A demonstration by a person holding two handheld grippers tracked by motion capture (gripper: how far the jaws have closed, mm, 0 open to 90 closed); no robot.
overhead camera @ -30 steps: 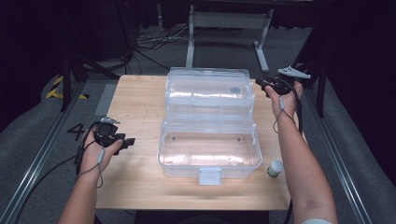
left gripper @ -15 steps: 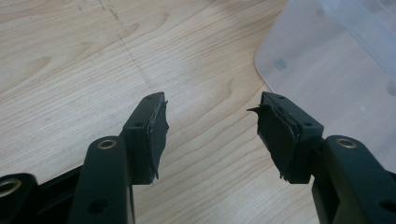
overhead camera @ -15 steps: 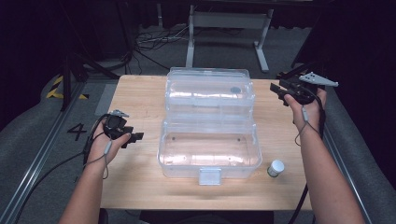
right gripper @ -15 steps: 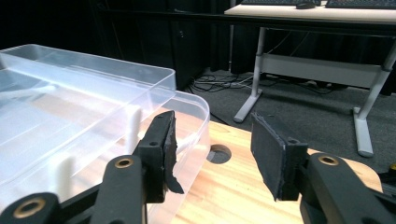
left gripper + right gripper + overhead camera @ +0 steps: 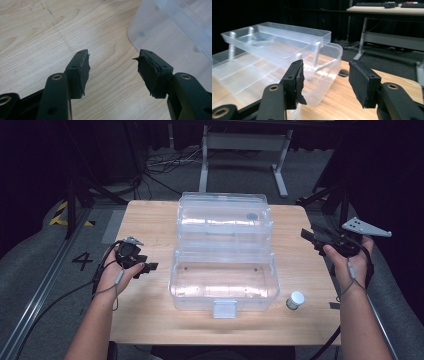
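Note:
A clear plastic box (image 5: 225,282) stands open in the middle of the wooden table (image 5: 150,220), its lid and inner tray (image 5: 225,215) tipped back behind it. My left gripper (image 5: 149,268) hovers left of the box, pointing at it. Its jaws have just been opening and stand apart with nothing between them (image 5: 112,57), the box corner (image 5: 160,35) ahead. My right gripper (image 5: 307,235) is right of the box near the table's edge. Its jaws have just been opening and are empty (image 5: 325,67), aimed at the box's end (image 5: 322,75).
A small white-capped bottle (image 5: 295,300) stands on the table by the box's front right corner. A dark round spot (image 5: 343,73) lies on the table behind the box. Metal stand legs (image 5: 240,150) and cables lie on the floor beyond the table.
My right hand has pulled away from the lid's right end out to the table's right edge, uncovering the small bottle. My left hand shifted slightly toward the box.

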